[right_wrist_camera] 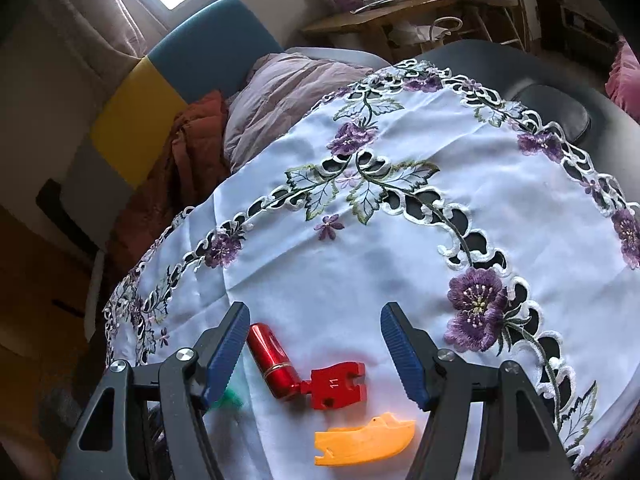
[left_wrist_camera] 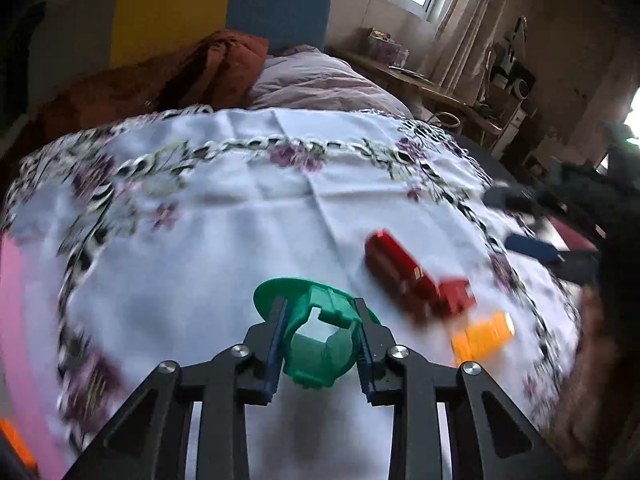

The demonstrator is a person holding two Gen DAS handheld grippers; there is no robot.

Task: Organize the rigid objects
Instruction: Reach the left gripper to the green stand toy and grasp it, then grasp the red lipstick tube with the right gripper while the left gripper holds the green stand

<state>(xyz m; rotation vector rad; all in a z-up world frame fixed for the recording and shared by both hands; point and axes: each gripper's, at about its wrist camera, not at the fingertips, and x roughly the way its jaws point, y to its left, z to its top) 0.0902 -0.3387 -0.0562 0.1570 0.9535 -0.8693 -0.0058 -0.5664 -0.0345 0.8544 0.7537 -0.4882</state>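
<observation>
My left gripper (left_wrist_camera: 320,340) is shut on a green plastic piece (left_wrist_camera: 320,336) with a round flange, held just above the white embroidered tablecloth (left_wrist_camera: 208,248). To its right lie a red cylinder (left_wrist_camera: 394,264), a red flat block (left_wrist_camera: 456,296) and an orange boat-shaped piece (left_wrist_camera: 482,336), all blurred. My right gripper (right_wrist_camera: 314,356) is open above the red cylinder (right_wrist_camera: 272,364), the red block marked 11 (right_wrist_camera: 340,386) and the orange boat (right_wrist_camera: 364,440). A green bit (right_wrist_camera: 230,400) shows behind its left finger. The right gripper's blue pads (left_wrist_camera: 532,248) show at the left view's right edge.
The cloth (right_wrist_camera: 400,260) has purple flowers and cut-out lace over a dark round table (right_wrist_camera: 480,56). Behind it are a bed with pink and rust bedding (right_wrist_camera: 288,84), a yellow-and-blue headboard (left_wrist_camera: 224,8), and a wooden desk (right_wrist_camera: 380,12). A pink surface (left_wrist_camera: 16,320) lies at left.
</observation>
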